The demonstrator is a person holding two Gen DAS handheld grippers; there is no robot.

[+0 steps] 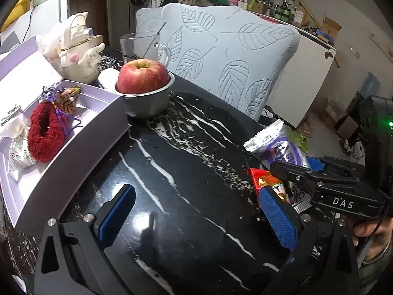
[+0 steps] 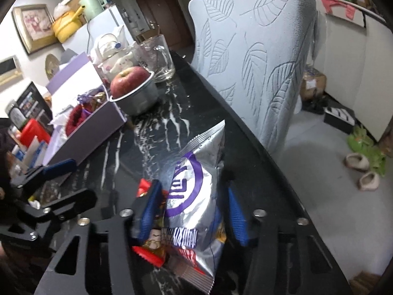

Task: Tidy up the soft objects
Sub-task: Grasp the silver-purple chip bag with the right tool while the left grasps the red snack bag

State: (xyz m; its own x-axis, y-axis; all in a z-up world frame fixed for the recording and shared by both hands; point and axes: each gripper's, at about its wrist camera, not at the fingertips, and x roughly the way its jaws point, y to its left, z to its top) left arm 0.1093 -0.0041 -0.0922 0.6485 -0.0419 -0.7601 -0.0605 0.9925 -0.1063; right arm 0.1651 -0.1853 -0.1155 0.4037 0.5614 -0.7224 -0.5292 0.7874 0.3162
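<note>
Right gripper (image 2: pixel 190 211) tilts steeply down toward the black marble table (image 1: pixel 186 172), and I see its blue pads nipped in against the silver and purple snack bag (image 2: pixel 196 191), one on each side, so the bag stands up between them. From the left wrist view my right hand (image 1: pixel 371 233) shows only at the edge, wrapped round that tool's black body, which reads "D'AS" in white. Purple print on the bag is not legible to me. A red snack packet (image 2: pixel 147 253) lies under the bag, touching the left pad.

Left gripper (image 1: pixel 196 218) also points down at the table, its fingers spread wide with bare marble between them; the right pad sits just beside the red packet.

Largest beyond that is the leaf-patterned chair back (image 1: pixel 221 56) behind the table. At the left stands the lilac box (image 1: pixel 93 132) with a fuzzy red ring (image 1: pixel 44 135) inside. Next to it a metal bowl (image 1: pixel 147 103) carries an apple (image 1: pixel 142 76).
</note>
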